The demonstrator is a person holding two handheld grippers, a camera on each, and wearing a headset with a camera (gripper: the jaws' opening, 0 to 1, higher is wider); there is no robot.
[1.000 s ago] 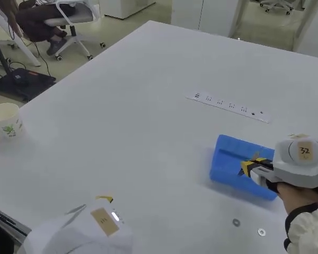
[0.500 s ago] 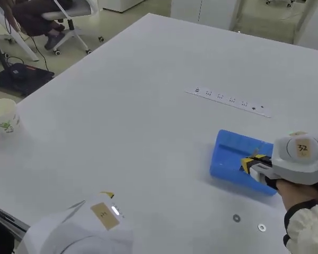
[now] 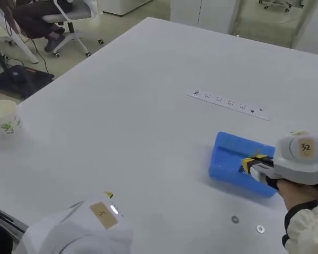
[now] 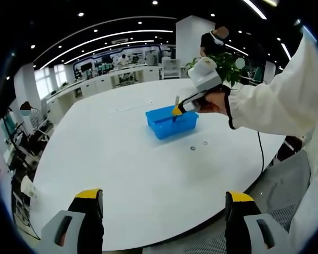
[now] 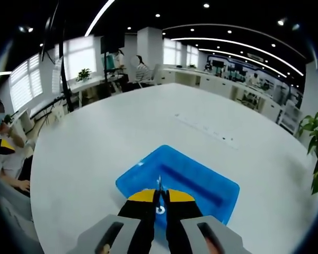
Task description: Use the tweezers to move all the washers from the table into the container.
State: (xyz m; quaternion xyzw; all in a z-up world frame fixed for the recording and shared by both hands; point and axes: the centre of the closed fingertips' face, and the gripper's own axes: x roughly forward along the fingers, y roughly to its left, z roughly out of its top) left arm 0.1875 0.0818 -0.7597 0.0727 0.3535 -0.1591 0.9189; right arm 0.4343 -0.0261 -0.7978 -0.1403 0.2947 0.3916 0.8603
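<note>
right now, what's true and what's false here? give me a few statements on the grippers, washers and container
1. Two washers lie on the table outside the blue container. True.
2. The left gripper clamps the tweezers. False: it is open and empty; the right gripper is shut on the tweezers.
3. The right gripper hangs over the container. True.
4. The paper cup stands inside the container. False: it stands far off, near the table's edge.

- Container (image 3: 230,159) sits on the table (image 3: 122,132), right of centre.
- Power strip (image 3: 228,105) lies behind the container, well apart.
- Left washer (image 3: 235,219) and right washer (image 3: 260,229) lie on the table before the container, apart from each other.
- Cup (image 3: 4,117) stands at the table's left edge.
- Right gripper (image 3: 247,165) is over the container's right end, with the tweezers (image 5: 159,185) between its jaws.
</note>
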